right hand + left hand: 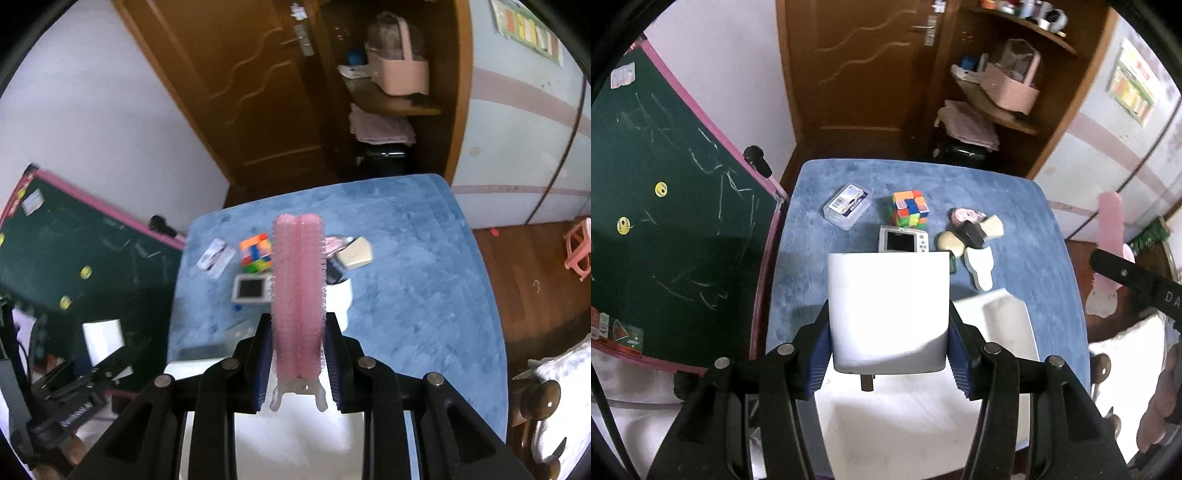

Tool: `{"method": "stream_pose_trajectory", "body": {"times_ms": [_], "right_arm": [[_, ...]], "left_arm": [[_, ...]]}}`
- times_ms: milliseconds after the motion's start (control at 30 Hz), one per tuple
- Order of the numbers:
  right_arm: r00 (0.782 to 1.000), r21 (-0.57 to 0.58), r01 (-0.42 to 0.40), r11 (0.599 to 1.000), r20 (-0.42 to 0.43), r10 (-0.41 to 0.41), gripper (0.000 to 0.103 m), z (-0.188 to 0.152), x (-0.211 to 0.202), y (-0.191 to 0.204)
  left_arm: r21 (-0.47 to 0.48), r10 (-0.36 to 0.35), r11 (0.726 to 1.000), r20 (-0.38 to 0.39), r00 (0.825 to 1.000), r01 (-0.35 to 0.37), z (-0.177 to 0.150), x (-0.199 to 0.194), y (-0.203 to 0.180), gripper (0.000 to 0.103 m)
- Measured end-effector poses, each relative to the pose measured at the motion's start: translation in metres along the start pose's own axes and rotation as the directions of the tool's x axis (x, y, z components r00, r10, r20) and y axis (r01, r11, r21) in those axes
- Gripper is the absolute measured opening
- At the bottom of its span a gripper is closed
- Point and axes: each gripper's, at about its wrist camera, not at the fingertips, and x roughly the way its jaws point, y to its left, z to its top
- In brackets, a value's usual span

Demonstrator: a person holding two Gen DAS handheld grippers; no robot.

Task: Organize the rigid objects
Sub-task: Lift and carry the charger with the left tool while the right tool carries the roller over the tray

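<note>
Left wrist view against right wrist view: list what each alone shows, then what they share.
Left only: the left tongs clamped on a white block, and a white tray beside it.
Right only: the right tongs clamped on a pink roller clip, plus a pink stool.
Both: blue cloth, puzzle cube, small camera.
</note>
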Motion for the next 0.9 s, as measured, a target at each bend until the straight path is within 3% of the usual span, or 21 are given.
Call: {"method": "stream_pose_trajectory", "body": {"times_ms": [333,767,900], "right_arm": [[0.998,-0.124,0.062,0.99,-0.015,-0.065,0.026,-0.054,-0.006,0.042],[0.983,-0.165,0.125,0.978,-0.111,-0.144,0.026,-0.112,0.043,0.041],[0.971,-0.162,0.128,0.978,-0.179,-0.156,0.027,-0.133,0.072,0.033]], "left_arm": [[0.072,0.025,0.997,0.015,1.0,-0.026,-0.037,-0.001,-0.008,0.058],[0.087,0.02,0.996,-0.068,0.998,-0.014,-0.082,0.049,-0.01,0.058],[0.09,0.012,0.996,-0.098,0.995,-0.003,-0.09,0.061,-0.012,0.058]]}}
